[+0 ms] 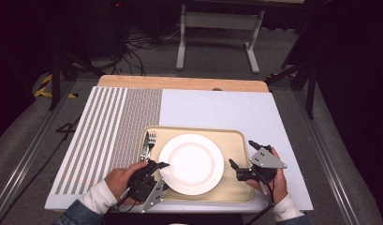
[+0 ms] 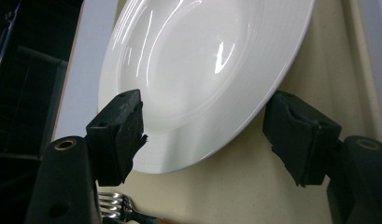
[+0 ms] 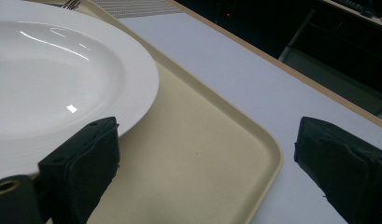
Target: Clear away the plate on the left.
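A white board (image 1: 217, 110) covers the tabletop across the middle of the high view, its left part striped. On it, lower centre, lies a beige tray (image 1: 236, 138) bearing a white plate (image 1: 191, 164), with a fork (image 1: 151, 139) on the tray's left edge. The left gripper (image 1: 160, 169), lower left, holds its jaws spread across the plate's rim, pinching nothing. The right gripper (image 1: 239, 155), lower right, has jaws spread over the tray's right edge

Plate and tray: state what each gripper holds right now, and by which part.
Nothing is held. The left gripper stands open across the plate rim; the right gripper stands open across the tray edge.
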The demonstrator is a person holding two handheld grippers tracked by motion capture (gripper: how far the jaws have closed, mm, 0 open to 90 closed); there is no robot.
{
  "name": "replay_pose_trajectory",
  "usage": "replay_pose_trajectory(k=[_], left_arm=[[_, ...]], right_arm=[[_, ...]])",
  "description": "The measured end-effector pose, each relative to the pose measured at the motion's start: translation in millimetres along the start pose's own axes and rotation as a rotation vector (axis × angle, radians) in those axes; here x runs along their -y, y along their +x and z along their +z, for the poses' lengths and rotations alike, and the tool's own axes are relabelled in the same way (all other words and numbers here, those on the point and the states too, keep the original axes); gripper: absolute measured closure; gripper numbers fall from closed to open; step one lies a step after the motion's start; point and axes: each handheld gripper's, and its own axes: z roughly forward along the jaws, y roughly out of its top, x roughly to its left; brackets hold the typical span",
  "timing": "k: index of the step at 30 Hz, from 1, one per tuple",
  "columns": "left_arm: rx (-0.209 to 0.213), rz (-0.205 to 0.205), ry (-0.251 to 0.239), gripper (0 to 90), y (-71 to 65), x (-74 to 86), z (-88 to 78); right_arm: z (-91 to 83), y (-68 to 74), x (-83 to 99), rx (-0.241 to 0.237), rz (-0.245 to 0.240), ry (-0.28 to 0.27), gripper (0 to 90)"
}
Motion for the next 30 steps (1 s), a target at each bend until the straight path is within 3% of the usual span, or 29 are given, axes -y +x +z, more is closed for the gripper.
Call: replay_pose_trajectory(k=[12, 20, 30], left_arm=[[-0.041, -0.044, -0.002, 18.6, 4.6, 8.3, -4.8], [-0.060, -0.066, -0.005, 17.4, 7.8, 13.4, -9.0], [-0.100, -0.130, -0.033, 17.3, 16.4, 25.2, -20.2]], right_arm=[[0.3, 0.1, 0.1, 0.000, -0.002, 0.001, 7.7], [-0.2, 0.0, -0.1, 0.004, -0.001, -0.001, 7.7], [-0.9, 0.2, -0.5, 0.010, 0.000, -0.007, 7.7]])
